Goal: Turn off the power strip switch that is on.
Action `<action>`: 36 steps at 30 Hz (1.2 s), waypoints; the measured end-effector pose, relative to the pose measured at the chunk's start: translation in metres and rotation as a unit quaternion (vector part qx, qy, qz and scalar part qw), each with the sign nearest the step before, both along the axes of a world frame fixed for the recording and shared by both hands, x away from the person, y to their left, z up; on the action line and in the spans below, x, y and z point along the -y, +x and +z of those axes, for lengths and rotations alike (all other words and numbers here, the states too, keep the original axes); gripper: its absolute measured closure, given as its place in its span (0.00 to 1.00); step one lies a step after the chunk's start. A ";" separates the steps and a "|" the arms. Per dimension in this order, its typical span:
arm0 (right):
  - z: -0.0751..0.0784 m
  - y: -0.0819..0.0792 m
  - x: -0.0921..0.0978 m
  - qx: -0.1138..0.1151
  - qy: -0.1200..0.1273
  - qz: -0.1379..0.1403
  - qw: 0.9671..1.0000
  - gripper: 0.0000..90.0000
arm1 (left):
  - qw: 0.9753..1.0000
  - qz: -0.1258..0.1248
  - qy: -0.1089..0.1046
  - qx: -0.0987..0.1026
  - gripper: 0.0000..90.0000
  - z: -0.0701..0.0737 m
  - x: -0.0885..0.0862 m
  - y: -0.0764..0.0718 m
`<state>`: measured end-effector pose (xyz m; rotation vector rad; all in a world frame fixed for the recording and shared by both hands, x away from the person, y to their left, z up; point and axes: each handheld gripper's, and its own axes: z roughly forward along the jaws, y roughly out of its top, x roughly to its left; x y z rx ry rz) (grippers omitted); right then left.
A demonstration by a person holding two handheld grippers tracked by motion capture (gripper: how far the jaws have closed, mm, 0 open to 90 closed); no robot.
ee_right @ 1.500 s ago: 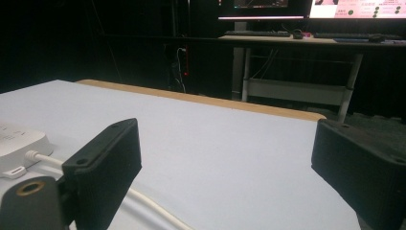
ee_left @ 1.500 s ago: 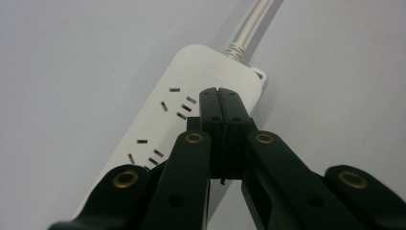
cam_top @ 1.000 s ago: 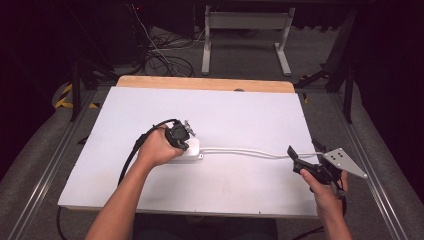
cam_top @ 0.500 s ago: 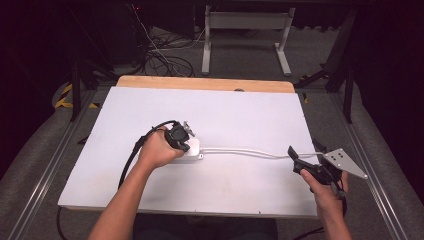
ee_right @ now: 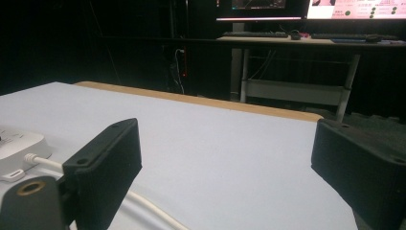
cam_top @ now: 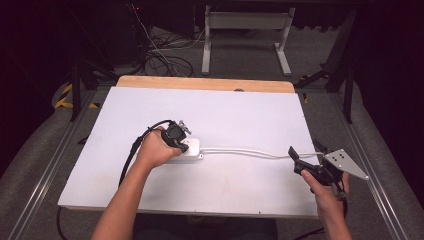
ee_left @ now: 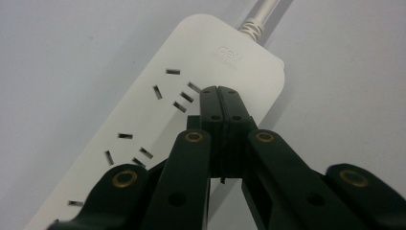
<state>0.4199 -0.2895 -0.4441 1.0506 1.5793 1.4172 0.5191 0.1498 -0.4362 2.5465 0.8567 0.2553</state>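
White power strip (cam_top: 189,150) lay mid-table (cam_top: 240,115), cord (cam_top: 250,151) trailing rightward, left gripper (ee_left: 221,93) pressed closed, tips resting on strip's face near the sockets, gripping nothing, right gripper (cam_top: 306,156) spread wide, empty, beside cord.

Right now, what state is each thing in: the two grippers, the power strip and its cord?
Left gripper: shut, tips pressed down over the power strip, holding nothing.
Right gripper: open, empty, near the table's right edge.
Power strip: flat on the table, visible sockets empty.
Cord: attached to the strip, lying along the table toward the right gripper.
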 end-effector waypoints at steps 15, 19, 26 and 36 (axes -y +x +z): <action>-0.001 0.000 -0.002 -0.004 -0.002 0.001 1.000 0.12 | 1.000 0.002 0.008 -0.010 1.00 0.002 0.002 0.002; -0.001 0.000 -0.002 -0.004 -0.002 0.002 1.000 0.12 | 1.000 -0.001 0.011 -0.011 1.00 0.002 0.003 0.002; -0.001 0.000 -0.002 -0.005 -0.002 0.001 1.000 0.12 | 1.000 -0.001 0.019 -0.008 1.00 0.002 0.005 0.002; -0.002 -0.001 -0.001 -0.007 0.000 -0.001 1.000 0.12 | 0.999 -0.015 0.037 -0.002 1.00 0.004 0.007 0.002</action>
